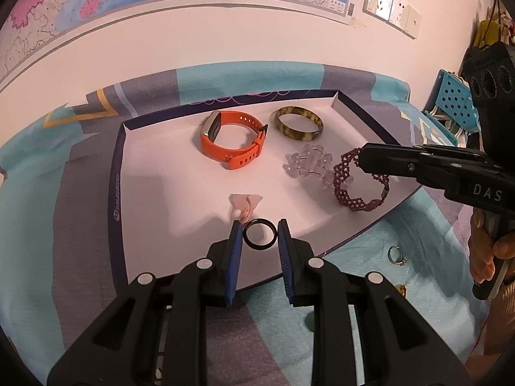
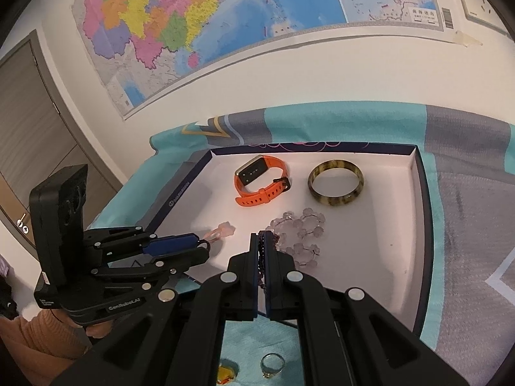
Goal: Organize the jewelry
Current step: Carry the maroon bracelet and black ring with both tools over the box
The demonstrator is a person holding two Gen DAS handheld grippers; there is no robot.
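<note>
A shallow white tray with a dark blue rim (image 1: 119, 173) (image 2: 415, 199) lies on the patterned cloth. In it are an orange smartwatch (image 1: 231, 141) (image 2: 260, 183), a tortoiseshell bangle (image 1: 299, 124) (image 2: 336, 181), a clear bead bracelet (image 1: 309, 164) (image 2: 299, 234), a pink charm (image 1: 244, 202) (image 2: 222, 230) and a maroon beaded bracelet (image 1: 357, 183). My left gripper (image 1: 260, 234) is shut on a black ring (image 1: 260, 234) just above the tray's near part. My right gripper (image 2: 262, 241) (image 1: 363, 157) is shut on the maroon bracelet (image 2: 262, 257) over the tray's right side.
A silver ring (image 1: 396, 255) (image 2: 272, 365) and an amber piece (image 2: 225, 373) lie on the cloth in front of the tray. A blue perforated basket (image 1: 457, 103) stands at the right. A map hangs on the wall behind.
</note>
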